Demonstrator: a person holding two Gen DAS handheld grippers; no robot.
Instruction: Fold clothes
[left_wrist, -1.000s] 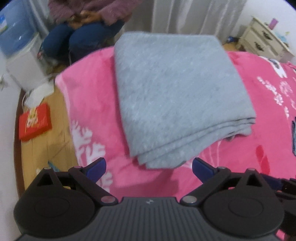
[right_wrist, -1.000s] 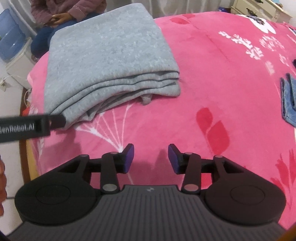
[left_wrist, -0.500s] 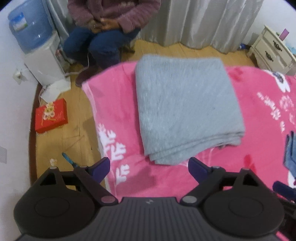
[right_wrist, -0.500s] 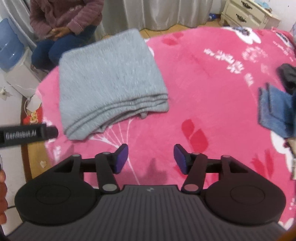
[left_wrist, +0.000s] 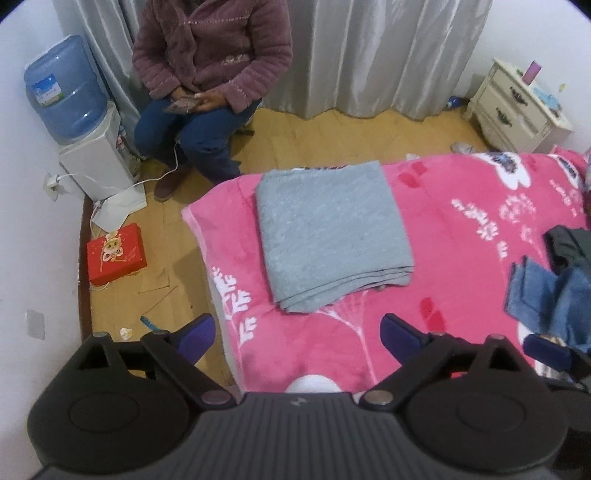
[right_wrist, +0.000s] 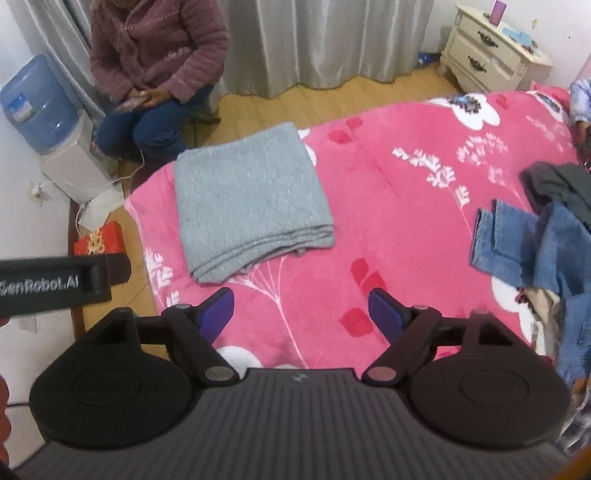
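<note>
Garment (left_wrist: 332, 236) lies folded, stacked edges seemingly facing both claws.

You have one folded grey knitted garment (left_wrist: 330, 236) on one pink flowered blanket (left_wrist: 461, 229). You see one heap of unfolded blue denim and dark clothes (right_wrist: 546, 236), one seated person (left_wrist: 207, 74), one blue water bottle (left_wrist: 62, 85), one red box (left_wrist: 115, 253), one cream nightstand (left_wrist: 517, 107).
</note>
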